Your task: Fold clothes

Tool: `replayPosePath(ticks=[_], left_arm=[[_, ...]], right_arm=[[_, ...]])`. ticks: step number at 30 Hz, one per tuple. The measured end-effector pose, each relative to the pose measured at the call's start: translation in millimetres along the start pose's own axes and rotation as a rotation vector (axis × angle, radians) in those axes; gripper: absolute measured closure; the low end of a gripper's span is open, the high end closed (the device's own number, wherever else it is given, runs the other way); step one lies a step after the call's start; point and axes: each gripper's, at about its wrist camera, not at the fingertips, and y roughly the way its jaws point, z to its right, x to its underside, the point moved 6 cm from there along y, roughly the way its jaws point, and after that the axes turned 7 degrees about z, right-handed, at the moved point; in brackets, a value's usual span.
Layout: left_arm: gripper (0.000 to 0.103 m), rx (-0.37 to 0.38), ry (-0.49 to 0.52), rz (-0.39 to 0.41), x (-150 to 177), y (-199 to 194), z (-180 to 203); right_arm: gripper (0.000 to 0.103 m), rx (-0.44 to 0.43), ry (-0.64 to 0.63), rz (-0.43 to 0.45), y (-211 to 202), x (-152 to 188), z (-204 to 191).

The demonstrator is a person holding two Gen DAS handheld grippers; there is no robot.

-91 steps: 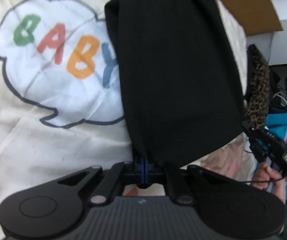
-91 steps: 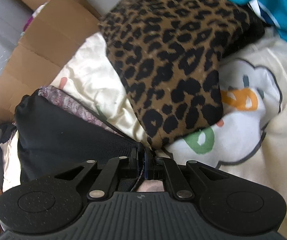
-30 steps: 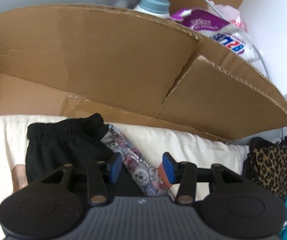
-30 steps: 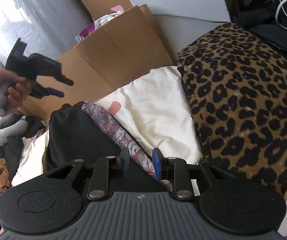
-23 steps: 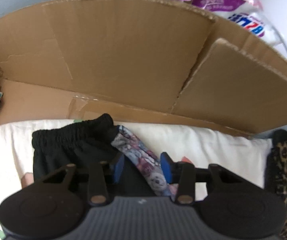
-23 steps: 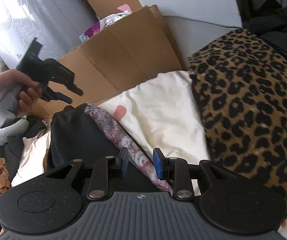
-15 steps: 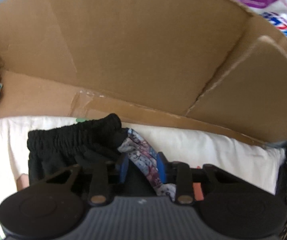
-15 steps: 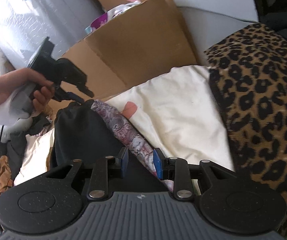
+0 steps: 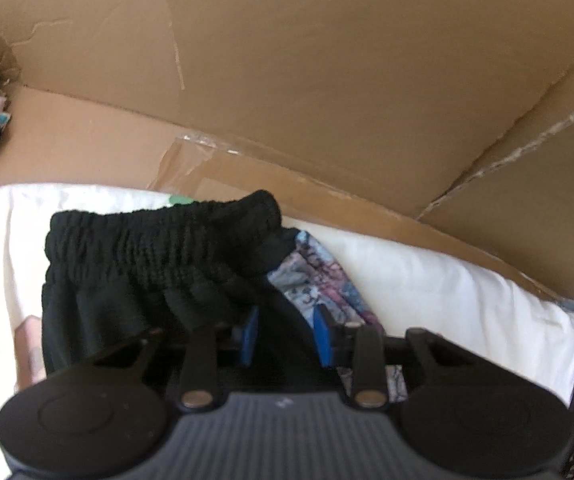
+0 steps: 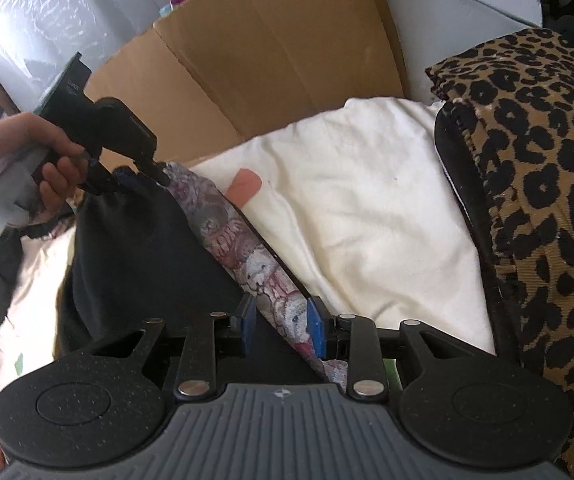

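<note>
The black shorts (image 9: 135, 276) lie folded on the white bedding (image 10: 367, 208), on top of a floral garment (image 10: 243, 256), just in front of a cardboard box (image 9: 287, 80). The left claw (image 9: 285, 334) is partly open at the waistband end; the right claw (image 10: 281, 328) is partly open over the floral edge. A leopard-print cushion (image 10: 535, 160) sits beside them.

The right gripper (image 10: 281, 330) stands open astride the floral garment (image 10: 243, 256) on the black shorts (image 10: 139, 248); the left gripper (image 10: 143, 172) touches their far end, leopard cushion (image 10: 535, 184) right
</note>
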Motion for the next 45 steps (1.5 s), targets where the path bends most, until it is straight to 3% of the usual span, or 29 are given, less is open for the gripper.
replayPosePath(ticks=[4, 6, 12, 17, 28, 34, 35, 39, 45], left_arm=[[0.074, -0.023, -0.047, -0.008, 5, 1, -5], [0.075, -0.029, -0.068, -0.016, 8, 1, -7], [0.077, -0.030, -0.119, -0.026, 11, 7, -15], [0.095, -0.022, -0.136, -0.031, 13, 9, -22], [0.099, 0.005, -0.080, -0.022, 3, -20, -18], [0.099, 0.019, -0.062, -0.014, -3, -33, -14], [0.099, 0.023, -0.062, -0.009, -5, -35, -13], [0.099, 0.037, -0.029, 0.007, -12, -46, -3], [0.100, 0.048, -0.015, 0.038, -20, -54, 8]], right_arm=[[0.069, 0.007, -0.018, -0.019, 4, 5, 4], [0.061, 0.013, -0.027, -0.040, 6, 9, 6], [0.060, -0.017, -0.063, -0.065, 6, 19, 6], [0.061, -0.058, -0.094, -0.061, 4, 18, 1], [0.062, -0.129, -0.107, 0.013, -2, -8, -8], [0.062, -0.111, -0.167, -0.101, 26, 4, -18], [0.063, -0.113, -0.160, -0.117, 29, 6, -17], [0.100, -0.123, -0.158, -0.156, 32, 9, -17], [0.103, -0.126, -0.139, -0.105, 14, 2, -14]])
